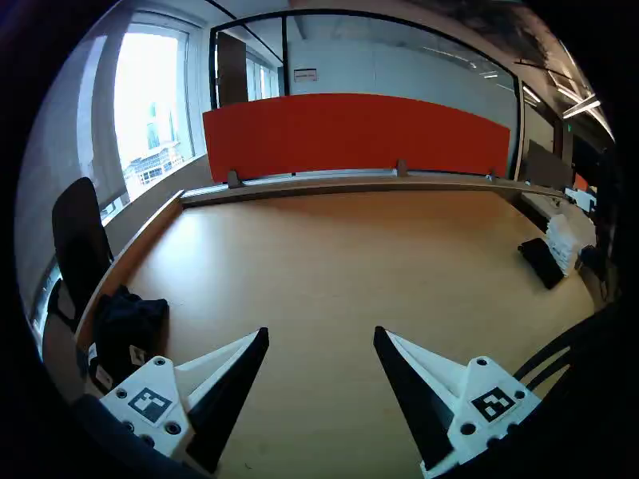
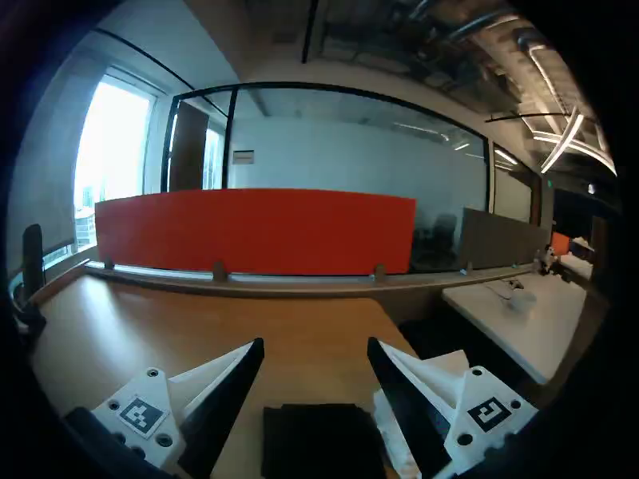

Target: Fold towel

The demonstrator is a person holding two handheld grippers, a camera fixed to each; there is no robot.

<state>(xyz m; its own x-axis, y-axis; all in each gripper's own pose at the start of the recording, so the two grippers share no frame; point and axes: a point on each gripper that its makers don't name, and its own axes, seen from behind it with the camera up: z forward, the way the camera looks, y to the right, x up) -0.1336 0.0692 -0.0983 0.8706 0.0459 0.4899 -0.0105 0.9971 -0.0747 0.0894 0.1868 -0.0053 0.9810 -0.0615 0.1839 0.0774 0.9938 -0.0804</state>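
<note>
Left tongs (image 1: pixel 319 330) stand open in the left gripper view, their two white-and-black fingers spread wide at the bottom of the frame with nothing between them but bare wood of the table (image 1: pixel 343 255). At the far right edge of the frame a dark towel (image 1: pixel 541 262) lies folded on the table, touching a white stack (image 1: pixel 564 239) of folded cloth on its right. At the lower left a dark bundle (image 1: pixel 128 323) sits at the table's edge, with a black chair (image 1: pixel 78 239) behind it. An orange screen (image 1: pixel 355 134) runs along the far side of the table, and a bright window (image 1: pixel 148 120) fills the upper left. Right tongs (image 2: pixel 315 342) are open too in the right gripper view, gripping nothing. The dark towel (image 2: pixel 323 439) lies flat on the table at the bottom centre, below the gap between the fingers, and something white (image 2: pixel 389 435) lies just right of it, partly behind the right-hand finger. The orange screen (image 2: pixel 255 231) crosses mid-frame, a grey panel (image 2: pixel 499 239) stands to its right, and a white desk (image 2: pixel 531 319) sits at the right.
</note>
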